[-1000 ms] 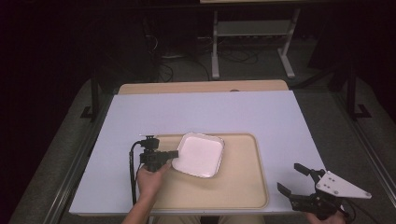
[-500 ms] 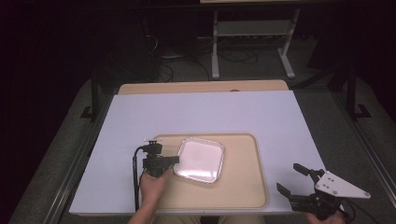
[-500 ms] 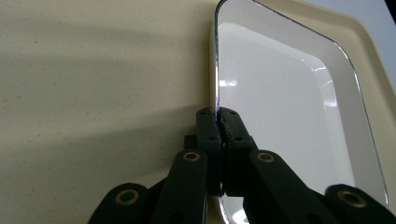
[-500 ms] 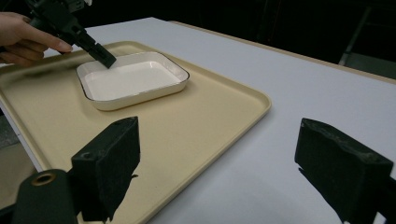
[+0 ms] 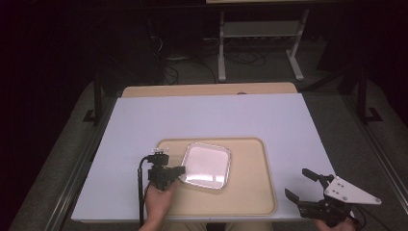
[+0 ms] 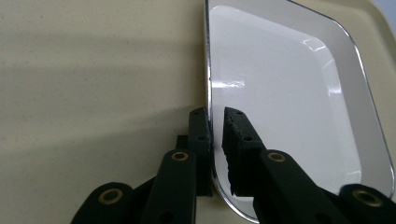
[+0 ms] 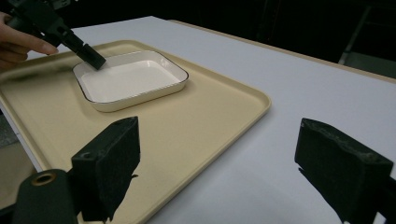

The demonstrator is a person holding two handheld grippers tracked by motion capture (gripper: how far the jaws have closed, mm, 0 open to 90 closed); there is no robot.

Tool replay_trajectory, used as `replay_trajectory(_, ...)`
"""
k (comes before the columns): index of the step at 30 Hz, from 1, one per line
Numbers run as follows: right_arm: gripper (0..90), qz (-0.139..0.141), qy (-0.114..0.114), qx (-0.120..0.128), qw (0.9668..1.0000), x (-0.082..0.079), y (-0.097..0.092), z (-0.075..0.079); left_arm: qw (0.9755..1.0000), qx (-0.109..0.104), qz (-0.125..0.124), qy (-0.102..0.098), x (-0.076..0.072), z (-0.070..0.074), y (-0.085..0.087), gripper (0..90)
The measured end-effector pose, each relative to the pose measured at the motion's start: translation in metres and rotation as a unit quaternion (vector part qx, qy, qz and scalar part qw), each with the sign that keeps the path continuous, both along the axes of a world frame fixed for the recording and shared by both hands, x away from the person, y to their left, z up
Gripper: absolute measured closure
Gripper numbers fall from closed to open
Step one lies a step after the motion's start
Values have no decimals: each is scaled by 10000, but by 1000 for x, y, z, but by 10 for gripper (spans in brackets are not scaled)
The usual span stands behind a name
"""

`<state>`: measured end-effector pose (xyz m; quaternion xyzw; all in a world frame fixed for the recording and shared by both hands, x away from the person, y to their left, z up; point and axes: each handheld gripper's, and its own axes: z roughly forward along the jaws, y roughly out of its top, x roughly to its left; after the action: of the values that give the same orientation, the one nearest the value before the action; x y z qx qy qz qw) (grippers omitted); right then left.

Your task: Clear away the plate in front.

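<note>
My left gripper [image 6: 215,122] straddles rim of white enamel dish [image 6: 285,100], jaws just loosened, slight gap. Dish on beige tray [image 5: 250,192], at 2 o'clock from gripper. My right gripper [image 5: 308,185] released, idle.

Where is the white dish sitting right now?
In the high view the white dish lies flat on the beige tray, in its left half, with the left gripper at the dish's left rim.

My table [image 5: 211,115] is lit brightly from above, while the room behind stays almost black. Glare streaks shine on the white dish [image 6: 289,107]. My nearest jaws look soft and blurred.
</note>
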<state>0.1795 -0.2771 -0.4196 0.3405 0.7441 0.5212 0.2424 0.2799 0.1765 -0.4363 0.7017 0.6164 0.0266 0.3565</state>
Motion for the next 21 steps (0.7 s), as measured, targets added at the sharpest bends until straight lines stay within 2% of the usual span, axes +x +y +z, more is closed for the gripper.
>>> replay_trajectory(5, 132, -5, 5, -1, 10000, 0, 0, 0, 9999, 42, -127, 3, -8, 2, 0, 788)
replay_trajectory(8, 133, -2, 12, 5, 10000, 0, 0, 0, 9997, 111, -197, -62, -15, 1, -2, 786)
replay_trajectory(14, 133, -2, 14, -3, 10000, 0, 1, 0, 9995, 109, -287, -62, -24, 0, -4, 766)
replay_trajectory(21, 133, 2, 12, -14, 10000, 0, 1, 0, 9989, 206, -408, -127, -31, 1, -8, 743)
